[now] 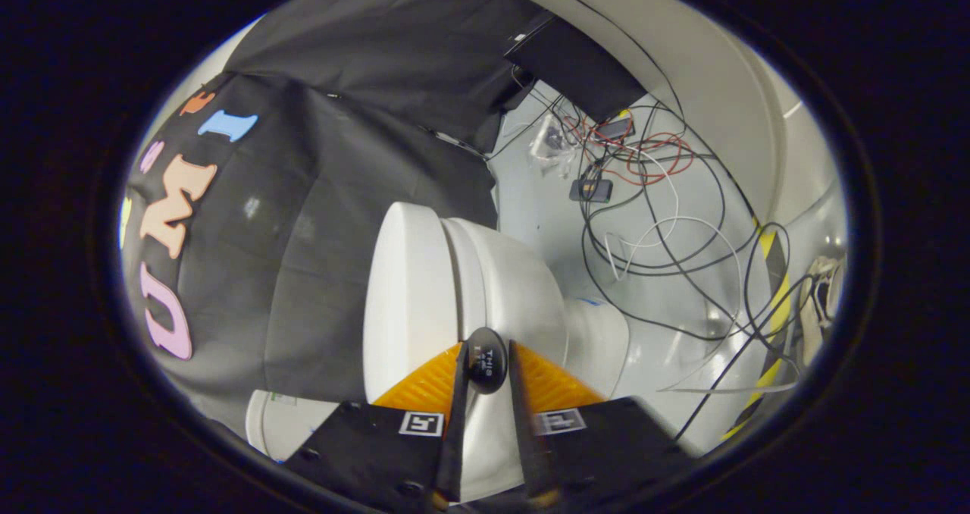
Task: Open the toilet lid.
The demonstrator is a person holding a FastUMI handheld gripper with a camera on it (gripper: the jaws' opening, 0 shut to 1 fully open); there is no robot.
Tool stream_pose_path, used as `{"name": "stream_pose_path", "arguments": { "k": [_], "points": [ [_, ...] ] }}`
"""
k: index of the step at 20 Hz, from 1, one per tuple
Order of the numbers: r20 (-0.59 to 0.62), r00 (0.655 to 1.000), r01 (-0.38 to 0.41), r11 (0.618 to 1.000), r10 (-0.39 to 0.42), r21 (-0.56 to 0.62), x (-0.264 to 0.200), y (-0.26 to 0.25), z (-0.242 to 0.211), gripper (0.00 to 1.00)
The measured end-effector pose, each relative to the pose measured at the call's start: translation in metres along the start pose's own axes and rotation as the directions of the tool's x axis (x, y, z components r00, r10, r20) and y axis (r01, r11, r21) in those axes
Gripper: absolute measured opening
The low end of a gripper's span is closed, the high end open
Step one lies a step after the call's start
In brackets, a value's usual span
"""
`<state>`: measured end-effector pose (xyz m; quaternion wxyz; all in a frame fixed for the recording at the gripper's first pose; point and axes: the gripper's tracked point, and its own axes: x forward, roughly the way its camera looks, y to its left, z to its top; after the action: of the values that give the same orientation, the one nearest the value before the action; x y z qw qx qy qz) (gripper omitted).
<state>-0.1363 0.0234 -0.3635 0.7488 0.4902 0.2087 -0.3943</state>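
Reaching forward with the camera rolled well over to one side, the gripper (485, 362) pointed at a white, smooth, glossy toilet (500, 286) that appeared tipped sideways across the scene. Its two fingers (424, 385) were ribbed wedges mounted on flat dark plates bearing small square printed markers, and they stood close together with a narrow gap. In that gap, right at the fingertips, sat a small black oval knob (486, 359) with tiny pale print on it; whether the fingers actually pressed on it could not be told. The toilet's white rounded plastic lid (405, 294) was a broad, flat slab with softly curved edges, lying just ahead of the fingers and a little to the left of them, closed against the swelling ceramic bowl (530, 286) to its right. Behind and left of the toilet hung a creased black cloth wall (341, 120). Farther off to the right, a tangle of thin black, white and red cables (667, 226) sprawled over a pale grey shiny floor (546, 218), near a strip of yellow-and-black striped tape (769, 271).
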Motion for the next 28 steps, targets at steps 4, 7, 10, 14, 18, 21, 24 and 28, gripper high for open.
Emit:
{"name": "stream_pose_path", "arguments": {
  "k": [4,7,10,14,18,21,24,28],
  "points": [
    [0.013,1.000,-0.010,1.000,0.010,-0.010,-0.014,0.007,0.003,0.15],
    [0.026,0.999,-0.022,0.996,0.025,-0.083,-0.018,0.017,0.005,0.08],
    [0.062,0.995,-0.070,0.988,0.079,-0.135,-0.033,0.052,0.014,0.04],
    [0.089,0.986,-0.110,0.953,0.140,-0.281,-0.061,0.095,0.015,0.02],
    [0.086,0.962,-0.201,0.882,0.260,-0.426,-0.090,0.159,0.005,0.03],
    [0.070,0.947,-0.230,0.811,0.315,-0.539,-0.107,0.187,-0.006,0.02],
    [0.044,0.934,-0.257,0.752,0.355,-0.607,-0.113,0.209,-0.016,0.03],
    [-0.002,0.905,-0.311,0.659,0.426,-0.685,-0.126,0.240,-0.031,0.04]
  ]
}}
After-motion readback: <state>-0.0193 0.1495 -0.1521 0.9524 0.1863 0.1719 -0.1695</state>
